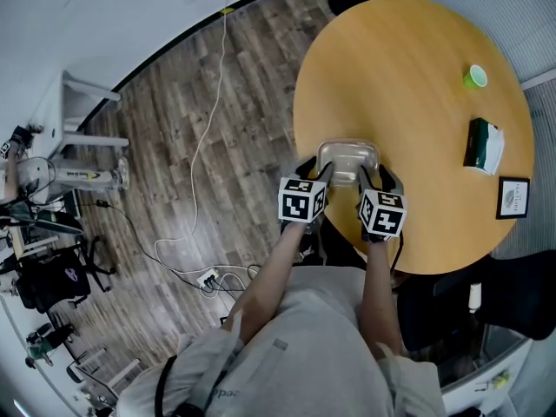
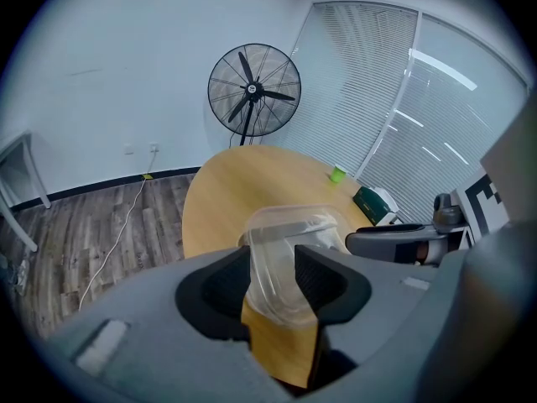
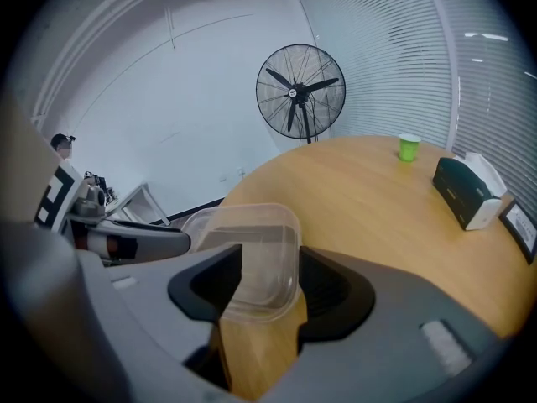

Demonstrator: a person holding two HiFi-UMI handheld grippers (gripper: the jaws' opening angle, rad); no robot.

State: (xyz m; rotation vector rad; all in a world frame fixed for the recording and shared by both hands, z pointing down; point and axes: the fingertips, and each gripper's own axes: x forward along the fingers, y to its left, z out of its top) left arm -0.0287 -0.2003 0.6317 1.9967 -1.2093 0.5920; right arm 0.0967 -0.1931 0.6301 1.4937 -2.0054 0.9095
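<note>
**Two grippers share one clear container at the table's near edge**

Head view: the clear container sits on the round wooden table, right at the edge nearest the person. The left gripper and right gripper meet its near side, close beside each other. A green cup, a tissue box and a framed card stand well apart on the far side of the table.

Left gripper view: the fingers are pinching the container's near left end, and its thin wall fills the gap between them. The table surface shows beneath it. A standing fan is by the wall beyond.

Right gripper view: here the fingers also pinch the container, at its near right part, and the rim stands just above the pads.

A shell this thin and flexible looks easy to buckle or twist. A good hold would use light, equal pressure from both sides. Both grippers should stay at the same height and point the same way, so the container stays level. Any motion should be shared by the two grippers, never led by one.
</note>
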